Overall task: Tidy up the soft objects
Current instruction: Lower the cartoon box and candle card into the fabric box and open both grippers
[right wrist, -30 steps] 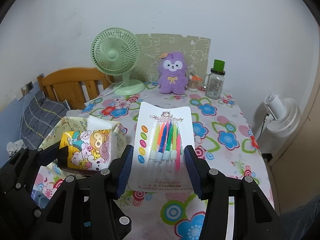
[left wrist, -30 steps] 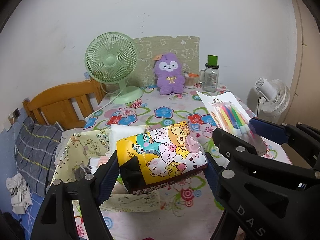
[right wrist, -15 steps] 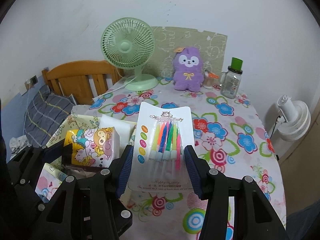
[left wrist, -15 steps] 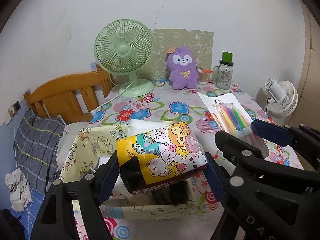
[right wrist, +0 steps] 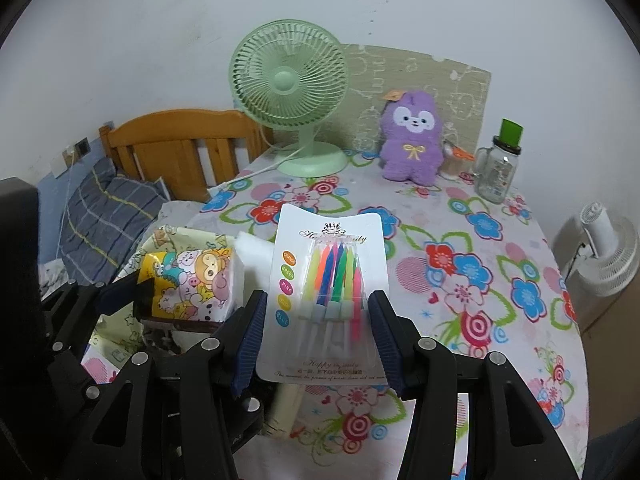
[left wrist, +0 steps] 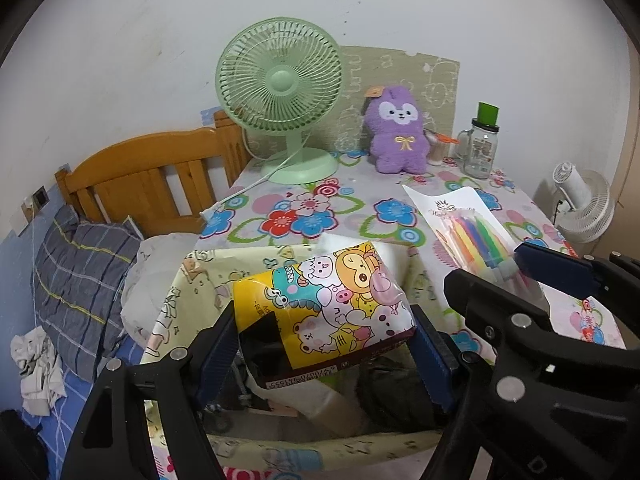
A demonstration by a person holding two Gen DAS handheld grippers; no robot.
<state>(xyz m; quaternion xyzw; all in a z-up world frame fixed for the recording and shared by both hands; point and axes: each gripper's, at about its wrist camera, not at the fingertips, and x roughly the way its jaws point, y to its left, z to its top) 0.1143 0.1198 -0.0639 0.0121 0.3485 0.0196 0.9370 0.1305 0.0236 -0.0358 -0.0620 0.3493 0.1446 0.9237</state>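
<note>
- Your left gripper [left wrist: 324,354] is clamped on the cartoon-printed tissue pack [left wrist: 324,300], pads pressing both its ends; the pack hangs over the open fabric storage box [left wrist: 208,276].
- Your right gripper [right wrist: 318,334] grips the birthday candle card [right wrist: 326,292] by its side edges, above the floral bench [right wrist: 500,272].
- From that card, the tissue pack lies at 9 o'clock and the purple plush toy [right wrist: 412,140] at 1 o'clock.

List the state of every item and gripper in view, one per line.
Left gripper: shut on the tissue pack.
Tissue pack: held above the open bag.
Bag: open, on the table.
Right gripper: shut on the candle card.
Candle card: held, sealed.
Fan: upright.
Plush: upright.
Jar: upright, lidded.
</note>
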